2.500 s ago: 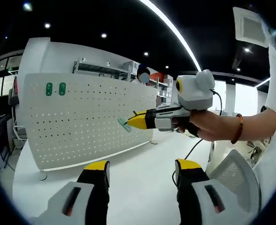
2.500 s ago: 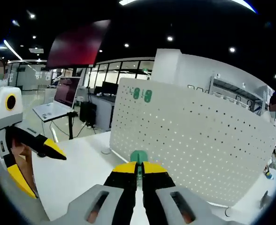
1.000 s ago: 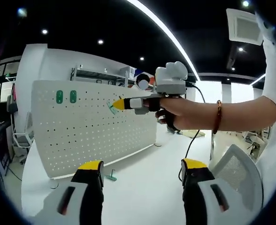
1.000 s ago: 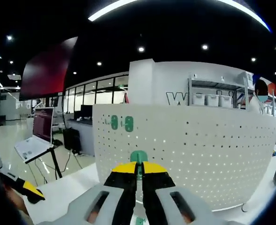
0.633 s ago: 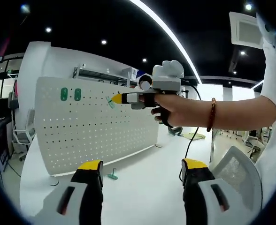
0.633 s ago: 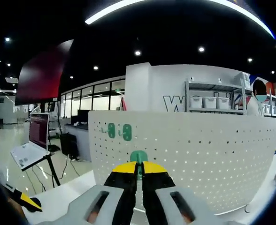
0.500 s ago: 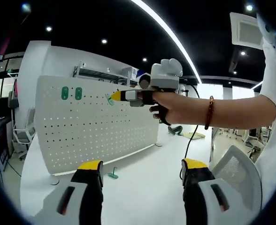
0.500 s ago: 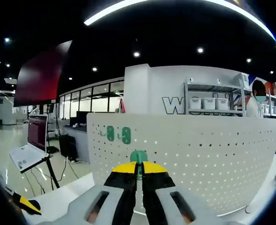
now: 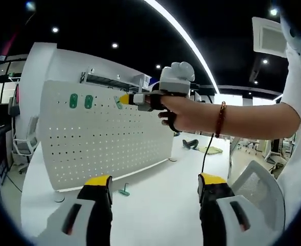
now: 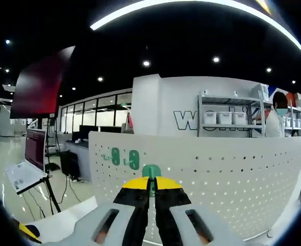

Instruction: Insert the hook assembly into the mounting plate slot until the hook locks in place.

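Note:
A white pegboard plate stands upright on the table, with two green hooks mounted near its top left. In the left gripper view a hand holds my right gripper at the board's upper edge, right of those hooks, shut on a small green hook. In the right gripper view the green hook sticks up between the closed yellow jaws of my right gripper, facing the pegboard and the mounted hooks. My left gripper stands open and holds nothing.
Another green hook lies on the white table near the board's foot. A white mesh chair back is at the right. Shelving with bins stands behind the board. The left gripper's yellow tip shows low left.
The hand has carried my right gripper and its hook up and left, from mid-board to the top edge near the two mounted hooks. The left gripper stayed open and almost still.

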The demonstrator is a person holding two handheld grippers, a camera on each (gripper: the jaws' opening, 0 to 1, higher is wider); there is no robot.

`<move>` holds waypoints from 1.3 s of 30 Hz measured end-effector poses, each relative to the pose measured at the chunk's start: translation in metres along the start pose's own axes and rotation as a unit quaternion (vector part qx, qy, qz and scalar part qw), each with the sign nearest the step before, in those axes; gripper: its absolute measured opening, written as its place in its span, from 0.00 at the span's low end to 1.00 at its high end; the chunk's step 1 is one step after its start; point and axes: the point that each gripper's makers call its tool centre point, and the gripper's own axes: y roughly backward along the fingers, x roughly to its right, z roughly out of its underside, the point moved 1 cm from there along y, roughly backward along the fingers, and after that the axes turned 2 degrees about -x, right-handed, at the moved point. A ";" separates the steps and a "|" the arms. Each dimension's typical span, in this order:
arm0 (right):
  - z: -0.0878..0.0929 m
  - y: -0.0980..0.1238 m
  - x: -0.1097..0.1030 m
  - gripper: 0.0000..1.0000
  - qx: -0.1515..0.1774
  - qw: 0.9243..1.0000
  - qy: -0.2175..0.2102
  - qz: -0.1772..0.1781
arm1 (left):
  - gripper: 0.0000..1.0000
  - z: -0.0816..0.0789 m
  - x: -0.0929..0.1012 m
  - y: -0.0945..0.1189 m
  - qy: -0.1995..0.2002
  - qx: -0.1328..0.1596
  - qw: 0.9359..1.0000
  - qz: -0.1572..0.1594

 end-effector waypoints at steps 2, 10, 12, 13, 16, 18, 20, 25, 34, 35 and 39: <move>0.000 -0.003 0.000 0.01 0.002 1.000 -0.003 0.002 | 0.70 0.000 -0.002 0.000 0.000 -0.001 1.000 0.006; 0.000 -0.016 -0.002 0.01 0.010 1.000 -0.011 0.012 | 0.71 -0.006 -0.010 0.000 -0.001 0.002 1.000 0.002; -0.002 -0.019 -0.002 0.01 0.020 1.000 -0.011 0.019 | 0.71 -0.006 -0.011 -0.001 0.003 0.005 1.000 -0.001; -0.002 -0.020 -0.002 0.01 0.024 0.999 -0.015 0.018 | 0.71 -0.005 -0.011 -0.002 0.004 0.007 1.000 0.000; -0.002 -0.027 -0.004 0.01 0.021 0.999 -0.010 0.022 | 0.71 0.004 -0.013 -0.001 0.007 -0.008 1.000 0.003; -0.005 -0.030 -0.002 0.01 0.026 0.999 -0.015 0.025 | 0.71 0.005 -0.014 0.001 0.006 -0.006 1.000 0.001; -0.007 -0.035 0.001 0.01 0.031 0.999 -0.018 0.033 | 0.71 0.006 -0.017 0.002 0.011 -0.007 1.000 0.000; -0.010 -0.042 0.002 0.01 0.038 0.998 -0.023 0.038 | 0.71 0.008 -0.024 0.003 0.018 -0.007 1.000 -0.004; -0.015 -0.052 0.006 0.01 0.053 0.997 -0.038 0.048 | 0.71 0.013 -0.029 0.003 0.024 -0.008 1.000 -0.006; -0.014 -0.053 0.006 0.01 0.053 0.997 -0.042 0.048 | 0.71 0.013 -0.030 0.003 0.025 -0.008 1.000 -0.007; -0.011 -0.057 0.009 0.01 0.055 0.995 -0.057 0.058 | 0.70 0.016 -0.033 0.004 0.029 -0.009 0.999 -0.009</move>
